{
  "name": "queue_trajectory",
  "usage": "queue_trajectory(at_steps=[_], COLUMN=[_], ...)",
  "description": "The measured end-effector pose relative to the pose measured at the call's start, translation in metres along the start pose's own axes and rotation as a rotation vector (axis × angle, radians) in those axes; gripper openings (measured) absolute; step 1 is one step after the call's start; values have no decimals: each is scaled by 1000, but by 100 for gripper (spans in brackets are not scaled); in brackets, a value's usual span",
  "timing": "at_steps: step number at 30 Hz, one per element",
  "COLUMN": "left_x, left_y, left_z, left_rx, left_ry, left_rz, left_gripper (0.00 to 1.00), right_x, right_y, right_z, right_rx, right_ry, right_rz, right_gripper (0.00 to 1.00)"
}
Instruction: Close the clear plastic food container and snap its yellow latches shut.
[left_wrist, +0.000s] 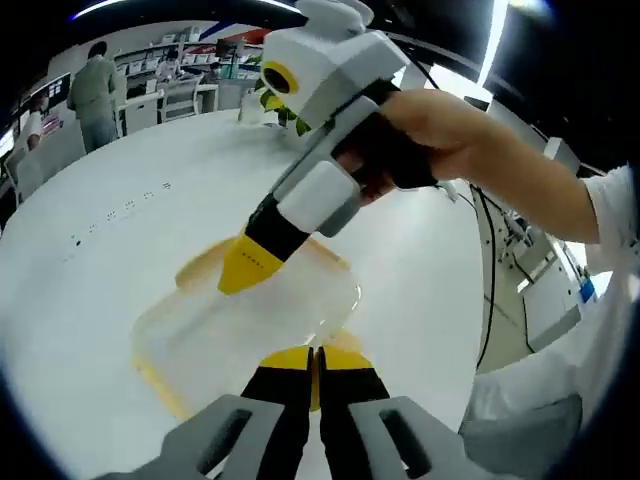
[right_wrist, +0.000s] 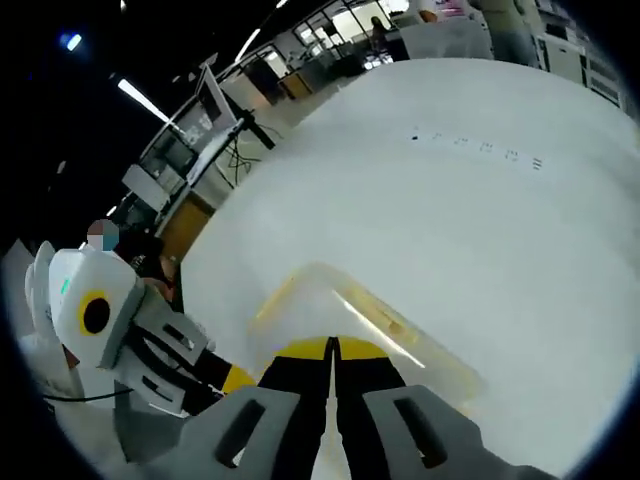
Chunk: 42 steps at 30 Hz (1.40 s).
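The clear plastic container (left_wrist: 250, 325) lies flat on the white table (left_wrist: 120, 230), lid on, with a yellow latch (left_wrist: 205, 265) along its far side. My left gripper (left_wrist: 315, 352) is shut, its yellow tips resting at the container's near edge. My right gripper (left_wrist: 243, 275), held by a hand (left_wrist: 440, 130), comes down from the upper right, and its shut yellow tip touches the lid's far part. In the right gripper view, my right gripper (right_wrist: 332, 347) is shut over the container (right_wrist: 360, 310). There the left gripper (right_wrist: 235, 380) meets the container from the lower left.
The white table (right_wrist: 450, 180) spreads wide around the container. Something green and yellow (left_wrist: 272, 100) stands at the table's far edge. People (left_wrist: 95, 85) and shelving are beyond it. Cables (left_wrist: 490, 250) hang off the right side by the person's white sleeve (left_wrist: 610, 290).
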<state>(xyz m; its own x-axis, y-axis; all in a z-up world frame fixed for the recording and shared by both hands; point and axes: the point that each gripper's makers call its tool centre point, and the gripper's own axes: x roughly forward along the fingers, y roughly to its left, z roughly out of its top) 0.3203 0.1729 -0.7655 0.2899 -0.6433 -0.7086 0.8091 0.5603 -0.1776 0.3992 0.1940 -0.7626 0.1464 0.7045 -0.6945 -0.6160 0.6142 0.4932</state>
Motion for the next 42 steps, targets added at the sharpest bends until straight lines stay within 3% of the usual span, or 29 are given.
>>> queue_trajectory(at_steps=[8,11,17,24,30,39,42], left_x=[7,10,12,12,13,16,9], left_y=[-2,0,1,2,0,-3,-11], left_z=[-15,-17,-21,-22,-24,-28,-23], left_rx=[20,-14,-26,-32,-19,-8,10], left_ry=[25,11,15,8,12,19,9], left_rz=[0,-6,-6,-9,-6,-17,-63], left_gripper=[0,0,0,0,0,0,0], right_x=[1,0,-4,1,6,3,-1], right_y=[-8,-10,-26,-35,-38,-41,-39], right_z=[10,10,21,23,14,16,24], right_rx=[31,63,98,125,113,92,40], right_ry=[-62,-74,-118,-111,-72,-65,-74], right_rz=[-24,-13,-56,-76,-99,-105,-85], right_gripper=[0,0,0,0,0,0,0])
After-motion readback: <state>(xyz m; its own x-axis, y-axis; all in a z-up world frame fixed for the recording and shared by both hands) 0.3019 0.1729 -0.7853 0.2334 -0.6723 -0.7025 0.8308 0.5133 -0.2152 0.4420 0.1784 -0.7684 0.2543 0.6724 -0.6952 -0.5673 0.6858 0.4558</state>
